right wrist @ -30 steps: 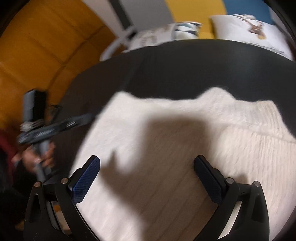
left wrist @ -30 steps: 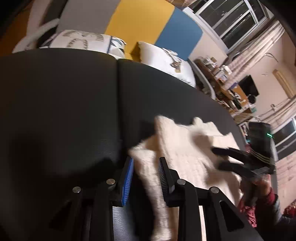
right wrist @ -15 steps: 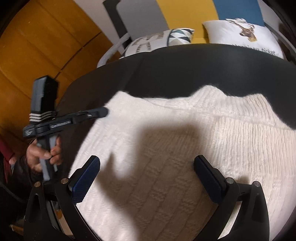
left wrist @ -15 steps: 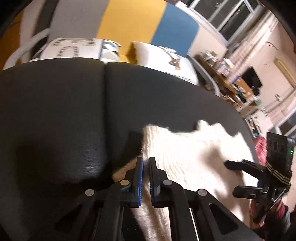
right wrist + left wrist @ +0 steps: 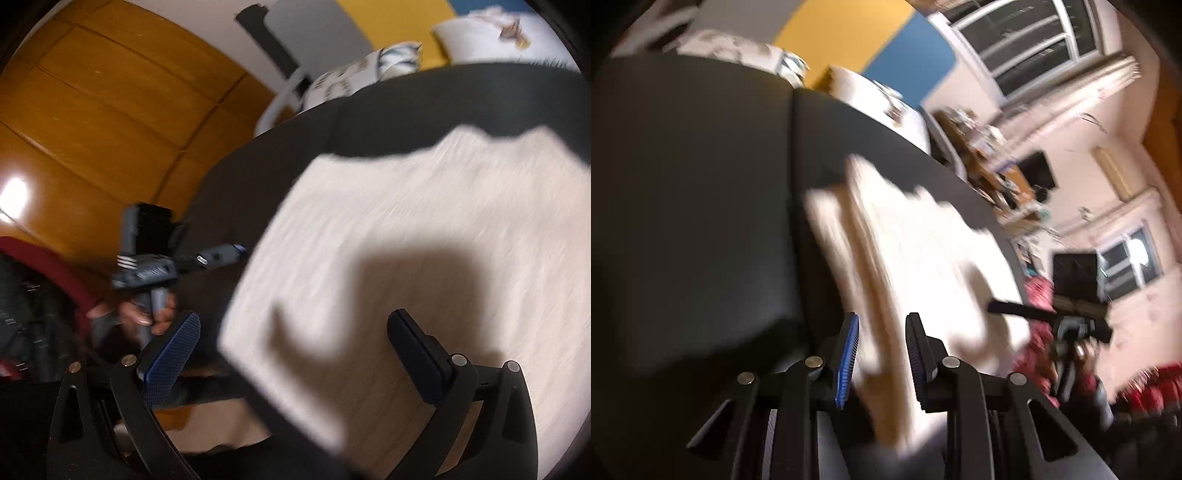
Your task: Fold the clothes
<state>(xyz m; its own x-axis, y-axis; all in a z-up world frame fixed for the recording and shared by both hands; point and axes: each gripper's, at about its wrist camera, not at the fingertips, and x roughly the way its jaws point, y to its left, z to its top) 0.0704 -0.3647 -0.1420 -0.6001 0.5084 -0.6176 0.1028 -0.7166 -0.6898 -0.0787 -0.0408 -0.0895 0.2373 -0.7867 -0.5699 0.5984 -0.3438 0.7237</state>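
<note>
On the black padded surface (image 5: 701,192), toward its right-hand edge as the left wrist view shows it, a cream knitted sweater (image 5: 424,236) is lying spread out, its near edge reaching the front edge. In the left wrist view, a strip of the sweater (image 5: 857,258) is lying doubled along its left side, though blur is hiding the fold detail. The left tool (image 5: 879,350) is sitting over that strip with its jaws opening; fabric is showing between the pads, but the pads are not pressing on it. The right tool (image 5: 291,354) is hovering over the sweater's near left corner, jaws spread wide, gripping nothing. Seen from each other's cameras, each tool is being held by a hand (image 5: 147,317) in a red sleeve (image 5: 48,266). Pillows (image 5: 362,74) are lying beyond the far edge, before a yellow and blue wall (image 5: 871,40).
</note>
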